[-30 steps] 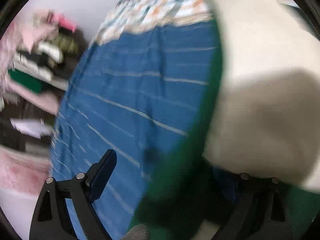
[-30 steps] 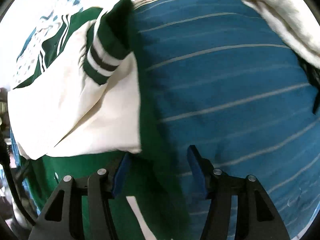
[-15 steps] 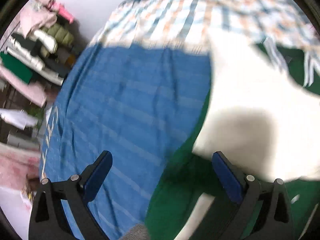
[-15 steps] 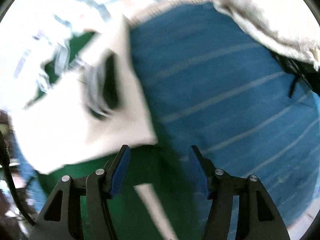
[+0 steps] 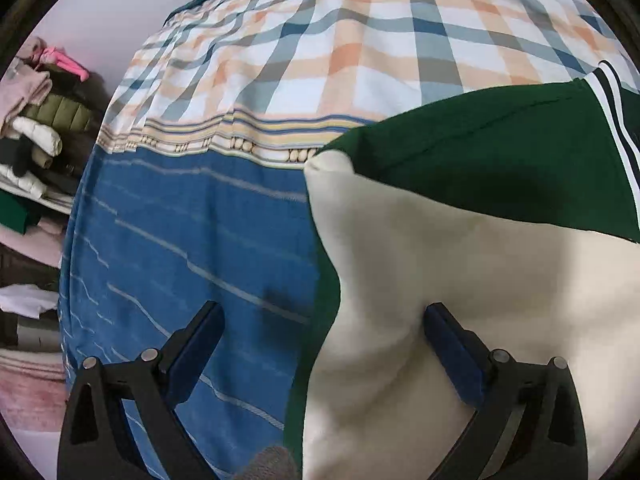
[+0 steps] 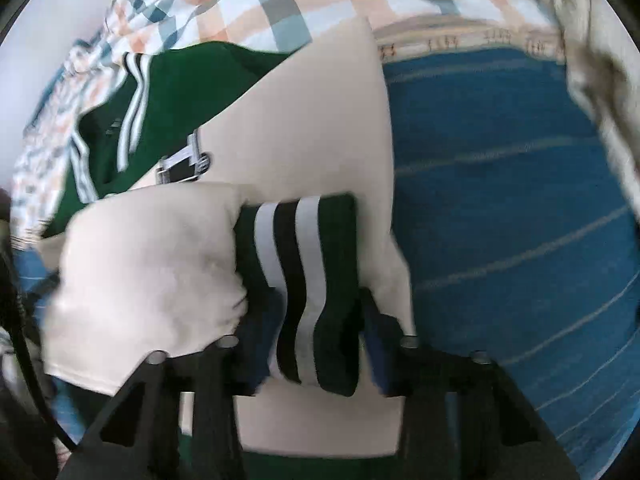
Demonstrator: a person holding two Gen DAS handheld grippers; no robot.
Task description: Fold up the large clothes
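Shelves (image 5: pixel 36 136) stacked with folded clothes fill the far left of the left wrist view, and beside them a blue striped bedspread (image 5: pixel 180 240) and a plaid sheet (image 5: pixel 340 52) cover the bed. The left gripper (image 5: pixel 320 328) hangs spread wide over the bedspread, pinching nothing, its right finger just beside the cream sleeve of the green-and-cream jacket (image 5: pixel 480 168), which lies on the bed at the right. In the right wrist view the right gripper (image 6: pixel 316 320) is closing its jaws around the jacket's striped green cuff (image 6: pixel 300 272), with a beige blanket (image 6: pixel 600 92) at the far right edge.
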